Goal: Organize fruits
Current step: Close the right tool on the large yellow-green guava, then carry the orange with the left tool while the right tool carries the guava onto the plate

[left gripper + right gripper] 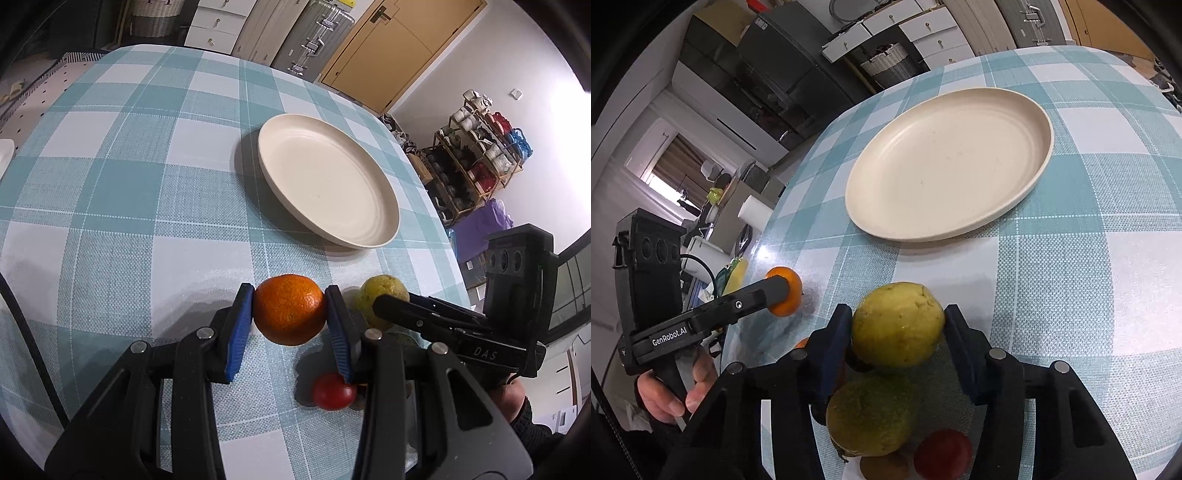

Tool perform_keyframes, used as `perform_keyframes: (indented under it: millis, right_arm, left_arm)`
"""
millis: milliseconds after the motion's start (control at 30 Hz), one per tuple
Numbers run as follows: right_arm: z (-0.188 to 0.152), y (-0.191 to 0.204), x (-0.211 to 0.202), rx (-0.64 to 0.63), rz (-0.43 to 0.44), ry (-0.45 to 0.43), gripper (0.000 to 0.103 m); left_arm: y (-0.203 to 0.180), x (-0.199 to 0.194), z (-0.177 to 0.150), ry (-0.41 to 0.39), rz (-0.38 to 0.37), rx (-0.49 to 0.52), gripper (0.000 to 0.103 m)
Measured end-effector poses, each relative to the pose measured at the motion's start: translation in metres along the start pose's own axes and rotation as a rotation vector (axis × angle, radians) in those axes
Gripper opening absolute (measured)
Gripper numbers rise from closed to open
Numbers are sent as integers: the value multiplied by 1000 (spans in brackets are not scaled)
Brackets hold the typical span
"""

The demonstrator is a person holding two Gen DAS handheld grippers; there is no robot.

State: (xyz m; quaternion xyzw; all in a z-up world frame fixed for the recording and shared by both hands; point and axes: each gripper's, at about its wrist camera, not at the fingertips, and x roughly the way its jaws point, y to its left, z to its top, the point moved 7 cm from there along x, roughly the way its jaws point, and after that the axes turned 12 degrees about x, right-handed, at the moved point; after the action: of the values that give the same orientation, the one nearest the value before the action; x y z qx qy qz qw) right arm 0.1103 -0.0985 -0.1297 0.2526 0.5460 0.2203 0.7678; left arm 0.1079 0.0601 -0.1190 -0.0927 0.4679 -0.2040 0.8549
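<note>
My left gripper [289, 320] is shut on an orange [289, 308] and holds it above the checked tablecloth, short of the empty cream plate [384, 195]. My right gripper [897, 326] is shut on a yellow-green pear [898, 325], also short of the plate [1039, 162]. In the left wrist view the pear [380, 291] shows beside the right gripper [380, 304]. In the right wrist view the orange [786, 291] shows at the left gripper's tip. A second greenish pear [868, 415], a red fruit [942, 454] and a brown fruit [884, 467] lie below the right gripper. The red fruit [332, 391] lies under the left gripper.
The table edge [436, 206] curves close to the plate on the right in the left wrist view. A shoe rack [476, 155] and a wooden door [399, 40] stand beyond it. Drawers [923, 26] and a wicker basket [890, 62] stand behind the table.
</note>
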Motion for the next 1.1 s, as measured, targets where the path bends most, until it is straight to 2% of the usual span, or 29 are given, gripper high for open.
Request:
perform_keyframes:
  millis: [533, 767, 1000, 1100]
  right_arm:
    - [17, -2, -33, 12, 96, -100, 52]
    - [28, -6, -38, 25, 115, -113, 52]
    - [49, 1, -45, -6, 120, -149, 52]
    - [60, 2, -46, -13, 122, -156, 52]
  left_arm:
    - [-11, 8, 9, 7, 4, 15, 36]
    - [-16, 10, 23, 8, -53, -5, 36]
    - [-20, 10, 47, -10, -64, 2, 36]
    - [-21, 12, 59, -7, -99, -6, 36]
